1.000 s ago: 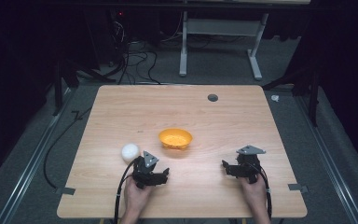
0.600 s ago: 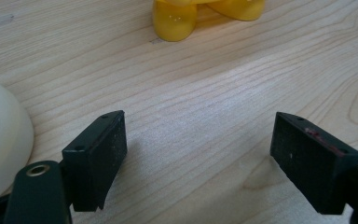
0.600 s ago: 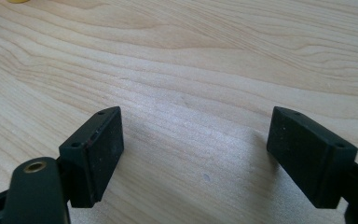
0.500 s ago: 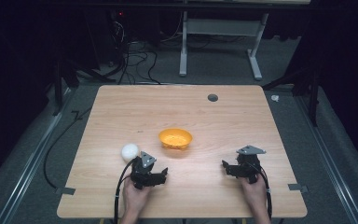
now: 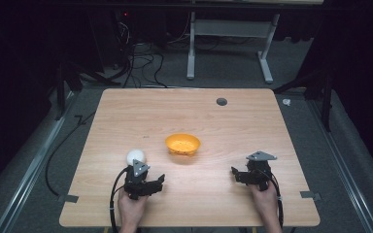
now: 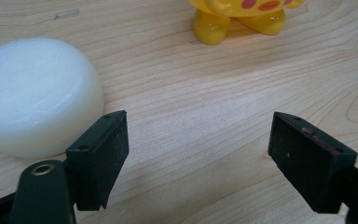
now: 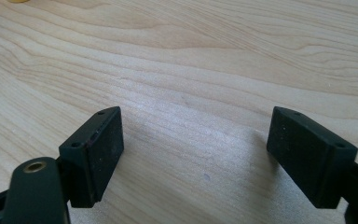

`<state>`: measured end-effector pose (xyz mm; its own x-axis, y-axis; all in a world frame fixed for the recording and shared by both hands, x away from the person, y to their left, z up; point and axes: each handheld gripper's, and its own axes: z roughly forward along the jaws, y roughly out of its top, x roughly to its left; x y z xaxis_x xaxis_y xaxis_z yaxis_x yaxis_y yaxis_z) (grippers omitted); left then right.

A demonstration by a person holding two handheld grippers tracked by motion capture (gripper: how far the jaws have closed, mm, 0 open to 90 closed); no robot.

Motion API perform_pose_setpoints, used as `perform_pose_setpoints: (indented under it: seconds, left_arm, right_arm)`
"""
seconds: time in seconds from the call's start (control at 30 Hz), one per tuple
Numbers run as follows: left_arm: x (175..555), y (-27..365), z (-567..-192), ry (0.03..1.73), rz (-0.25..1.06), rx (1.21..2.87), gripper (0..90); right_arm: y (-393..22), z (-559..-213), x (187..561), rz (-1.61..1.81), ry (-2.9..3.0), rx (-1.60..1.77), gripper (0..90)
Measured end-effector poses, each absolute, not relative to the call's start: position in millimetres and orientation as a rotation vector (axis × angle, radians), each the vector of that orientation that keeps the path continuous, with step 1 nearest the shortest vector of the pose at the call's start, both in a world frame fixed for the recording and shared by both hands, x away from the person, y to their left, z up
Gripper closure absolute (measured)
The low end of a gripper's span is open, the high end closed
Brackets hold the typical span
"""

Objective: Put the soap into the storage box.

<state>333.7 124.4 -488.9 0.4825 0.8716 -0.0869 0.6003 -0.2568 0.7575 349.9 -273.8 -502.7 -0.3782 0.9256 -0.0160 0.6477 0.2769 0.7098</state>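
A white round puck-like object [image 5: 136, 157] lies on the wooden table [image 5: 184, 116], left of a small orange-yellow bowl [image 5: 182, 144]. My left gripper [image 5: 144, 180] sits just in front of the white object, open and holding nothing. In the left gripper view the white object [image 6: 32, 93] lies beside and beyond the left jaw, outside the gap of the gripper [image 6: 198, 140]. The bowl [image 6: 237, 14], on stubby feet with red spots, stands farther ahead. My right gripper [image 5: 248, 175] rests open near the front right; in its own view the gripper [image 7: 196, 140] frames only bare wood.
A dark round grommet [image 5: 221, 101] sits in the table's far right part. Tape tabs [image 5: 310, 195] mark the front corners. Cables [image 5: 141, 63] and a desk frame [image 5: 228, 48] lie on the floor beyond the far edge.
My left gripper has shifted slightly left, closer in line with the white object. The right gripper, bowl and white object have stayed put.
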Motion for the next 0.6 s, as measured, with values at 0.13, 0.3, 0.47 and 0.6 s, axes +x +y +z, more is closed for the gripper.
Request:
perform_pose_setpoints:
  seconds: [0.13, 0.3, 0.47, 0.6]
  left_arm:
    - [331.6, 132.8, -486.0, 1.23, 0.47, 1.958, 20.8]
    - [330.8, 143.8, -483.3, 1.248, 0.477, 1.941, 20.8]
    - [330.7, 149.5, -481.7, 1.26, 0.494, 1.932, 20.2]
    - [331.8, 154.9, -480.3, 1.281, 0.506, 1.922, 19.6]
  right_arm:
    - [-273.8, -502.7, 349.8, 0.873, 2.123, 1.417, 19.5]
    - [-273.8, -502.7, 349.7, 0.873, 2.123, 1.418, 19.5]
    - [-273.8, -502.7, 349.7, 0.873, 2.123, 1.417, 19.5]
    - [-273.8, -502.7, 349.7, 0.873, 2.123, 1.417, 19.5]
